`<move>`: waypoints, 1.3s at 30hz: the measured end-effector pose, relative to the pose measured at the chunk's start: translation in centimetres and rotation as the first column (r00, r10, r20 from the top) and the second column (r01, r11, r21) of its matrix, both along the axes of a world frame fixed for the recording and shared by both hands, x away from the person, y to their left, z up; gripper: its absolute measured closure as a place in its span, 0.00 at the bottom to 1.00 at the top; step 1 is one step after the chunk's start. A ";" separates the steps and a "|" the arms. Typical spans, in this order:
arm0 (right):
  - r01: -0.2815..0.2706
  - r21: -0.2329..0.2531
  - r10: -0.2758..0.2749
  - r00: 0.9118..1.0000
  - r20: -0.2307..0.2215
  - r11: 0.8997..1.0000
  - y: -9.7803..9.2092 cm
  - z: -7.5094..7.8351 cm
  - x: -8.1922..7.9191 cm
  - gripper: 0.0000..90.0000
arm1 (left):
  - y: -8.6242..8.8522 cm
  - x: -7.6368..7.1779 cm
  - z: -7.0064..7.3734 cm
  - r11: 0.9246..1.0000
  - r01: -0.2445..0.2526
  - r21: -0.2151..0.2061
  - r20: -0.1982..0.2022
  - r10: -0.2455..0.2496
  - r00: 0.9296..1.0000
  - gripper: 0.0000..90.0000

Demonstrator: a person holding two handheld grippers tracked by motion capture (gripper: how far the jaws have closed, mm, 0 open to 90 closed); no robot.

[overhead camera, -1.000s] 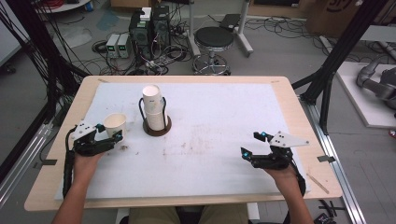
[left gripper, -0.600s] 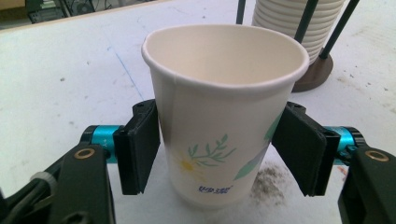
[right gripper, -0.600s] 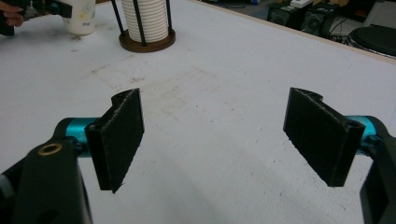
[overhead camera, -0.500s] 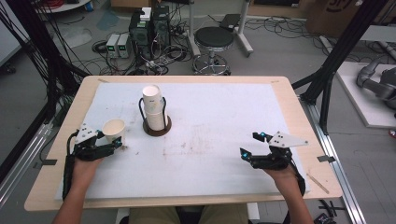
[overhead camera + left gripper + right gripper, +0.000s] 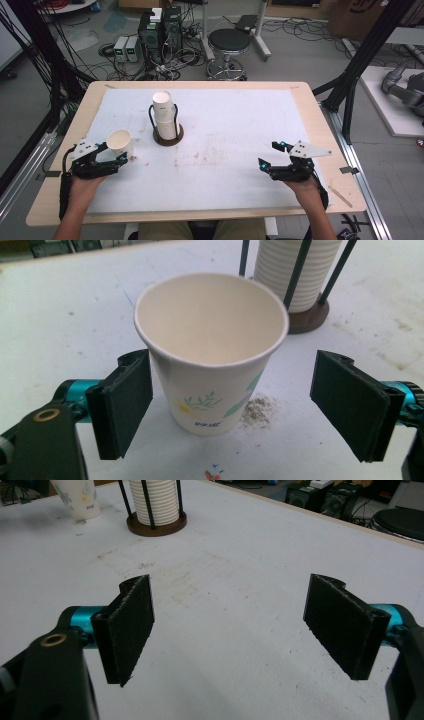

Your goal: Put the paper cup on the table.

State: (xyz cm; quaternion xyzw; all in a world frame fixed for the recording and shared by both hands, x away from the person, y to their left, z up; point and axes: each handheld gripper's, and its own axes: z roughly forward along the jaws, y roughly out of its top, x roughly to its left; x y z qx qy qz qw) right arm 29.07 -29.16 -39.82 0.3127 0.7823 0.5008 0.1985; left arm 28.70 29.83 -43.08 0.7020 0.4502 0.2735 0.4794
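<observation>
Since the earlier frames, the left gripper (image 5: 107,159) had drawn back toward the person, from about 10 o'clock of the table toward 8 o'clock, and the paper cup (image 5: 120,143) had come with it, away from the cup stack (image 5: 165,116); the right gripper (image 5: 272,159) had not moved.

From the high view, the cup stood upright on the white table cover (image 5: 240,125), at the left gripper's tips, at 8 o'clock from the stack in its wire holder (image 5: 168,136). The right gripper lay idle at about 4 o'clock of the table, well apart from both.

From the left gripper view, the cup (image 5: 212,347) stood between the jaws, which were spread wide: the left pad looked to be just touching or barely clear of its wall, the right pad plainly apart. I judged this as the set-down step, the cup released; next would call for backing the gripper straight off without tipping it. The cup was thin, smooth paper with a rolled rim, tapering downward, printed with leaves. A patch of grit (image 5: 256,409) lay beside its base. The stack (image 5: 295,270) was ribbed, on a round dark wooden base.

From the right gripper view, the jaws gaped wide on nothing, their black pads rough and foam-like above the stained cover (image 5: 240,565). The cup (image 5: 77,497) and stack (image 5: 154,502) sat far off at 11 o'clock.
</observation>
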 end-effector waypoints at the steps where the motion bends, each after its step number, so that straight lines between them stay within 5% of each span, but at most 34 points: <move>1: 0.005 -0.002 -0.005 1.000 0.003 1.000 -0.1 0.0 0.0 0.23 | 0.2 -0.2 0.3 1.000 -0.012 -0.008 0.016 0.012 1.000 0.19; 3: 0.008 0.001 -0.008 1.000 0.003 1.000 -0.1 0.0 0.0 0.23 | 0.4 -0.7 0.9 0.999 -0.028 -0.034 0.058 0.030 0.998 0.18; 4: 0.012 -0.001 -0.012 1.000 0.004 1.000 -0.2 0.0 0.0 0.23 | 0.4 -1.2 1.6 0.998 -0.033 -0.060 0.114 0.039 0.993 0.18; 6: 0.014 -0.006 -0.014 1.000 0.007 1.000 -0.3 0.0 0.1 0.23 | 0.3 -1.4 2.0 0.997 -0.023 -0.077 0.140 0.034 0.990 0.18; 9: 0.024 -0.016 -0.024 1.000 -0.005 1.000 -0.4 -0.1 0.1 0.23 | -0.5 -1.8 2.9 0.992 0.035 -0.123 0.210 -0.008 0.978 0.18; 10: 0.030 -0.019 -0.031 0.999 -0.014 0.999 -0.4 -0.2 0.1 0.23 | -1.4 -1.7 3.0 0.985 0.092 -0.144 0.233 -0.056 0.971 0.18; 21: 0.047 -0.020 -0.048 0.998 -0.033 0.999 -0.8 -0.4 0.3 0.23 | -6.3 -1.0 2.6 0.947 0.269 -0.176 0.225 -0.227 0.948 0.18; 27: 0.048 -0.019 -0.049 0.998 -0.026 0.999 -1.0 -0.3 0.1 0.23 | -7.2 -0.9 2.3 0.941 0.292 -0.170 0.218 -0.254 0.942 0.19; 39: 0.057 -0.024 -0.057 0.998 -0.013 0.998 -0.9 0.1 -0.9 0.23 | -7.0 -1.4 1.9 0.943 0.299 -0.149 0.216 -0.264 0.940 0.19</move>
